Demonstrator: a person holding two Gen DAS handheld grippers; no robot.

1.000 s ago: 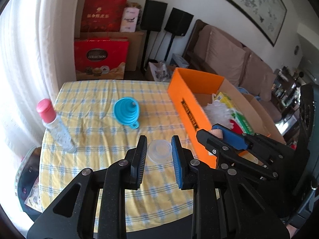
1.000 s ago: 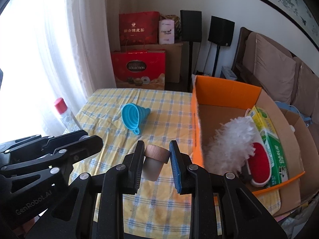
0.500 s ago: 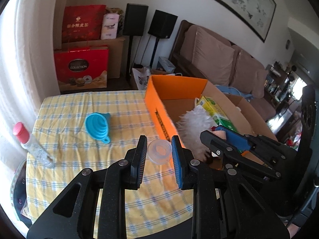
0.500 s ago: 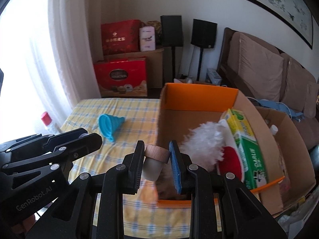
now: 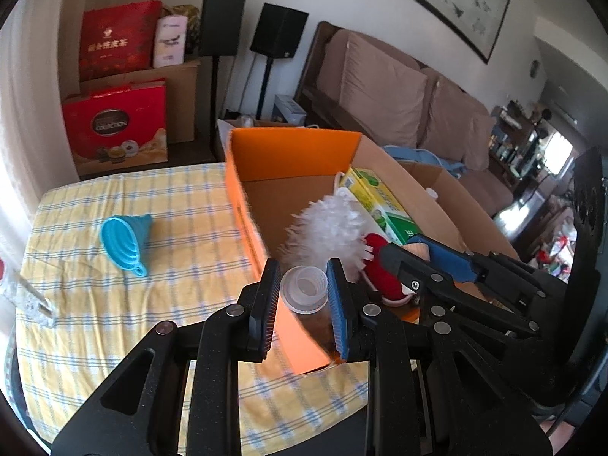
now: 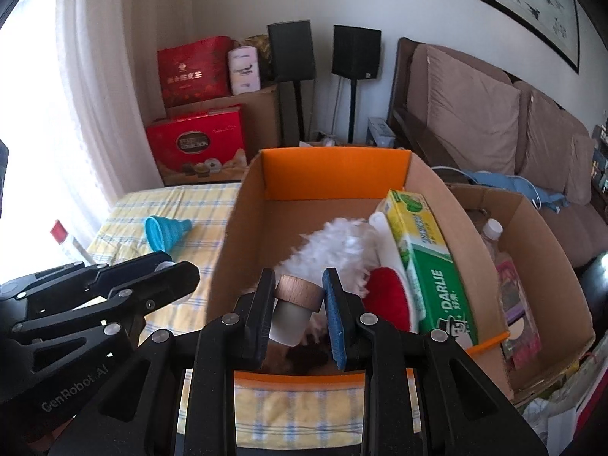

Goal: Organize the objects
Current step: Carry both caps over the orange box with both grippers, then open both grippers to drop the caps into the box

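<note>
Cork-topped jar [image 6: 294, 309] is pinched in the right gripper [image 6: 298, 315]; the left gripper [image 5: 304, 296] pinches a clear plastic cup [image 5: 304, 290]. Both have moved from over the checked tablecloth [image 5: 152, 285] to the orange cardboard box [image 6: 334, 173], so release seems next.

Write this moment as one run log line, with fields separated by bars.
left gripper: shut on clear cup | right gripper: shut on wooden-lid jar | both above orange box | blue funnel on table
</note>
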